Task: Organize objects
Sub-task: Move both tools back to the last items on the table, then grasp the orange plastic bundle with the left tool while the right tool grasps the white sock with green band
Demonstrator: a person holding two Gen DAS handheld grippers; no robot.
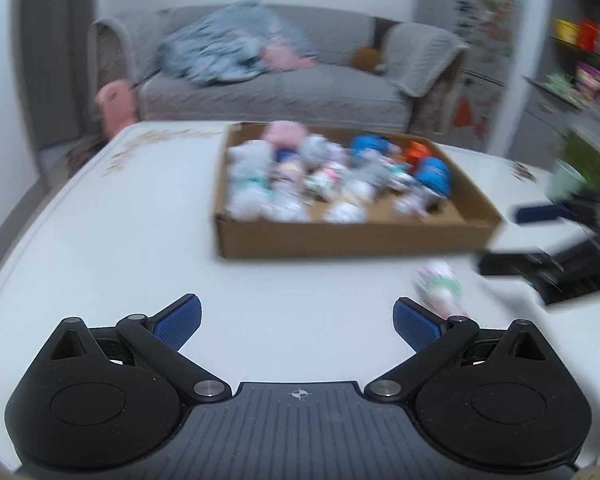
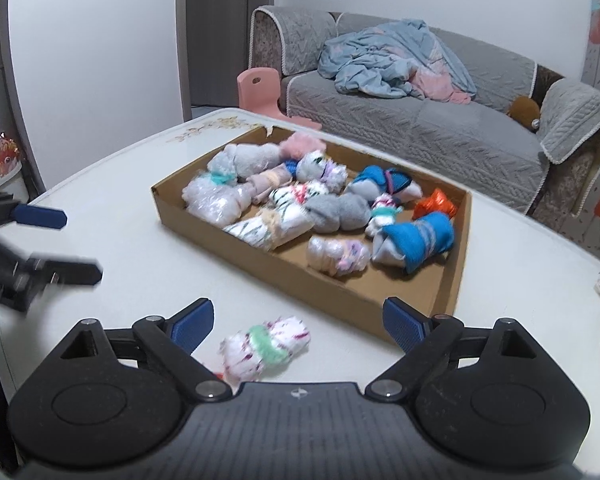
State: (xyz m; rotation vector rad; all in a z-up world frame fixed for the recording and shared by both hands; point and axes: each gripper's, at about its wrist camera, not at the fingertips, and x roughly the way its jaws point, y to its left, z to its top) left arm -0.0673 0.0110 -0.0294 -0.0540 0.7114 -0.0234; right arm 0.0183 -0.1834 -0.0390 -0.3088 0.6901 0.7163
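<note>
Our right claw (image 2: 298,326) & left claw (image 1: 298,322) gape wide, empty. Sock roll (image 2: 266,346) lies between right tips; box (image 2: 340,300) edge just ahead. Left view blurry.

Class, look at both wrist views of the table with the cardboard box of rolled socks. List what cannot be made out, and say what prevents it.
- Left wrist view: motion blur smears the cardboard box; single sock rolls cannot be told apart.
- Left wrist view: the loose sock roll is blurred and partly behind the left tool.
- Right wrist view: the loose roll's near end is hidden by the right tool.
- Right wrist view: the left tool is blurred and cut off by the left edge.
</note>
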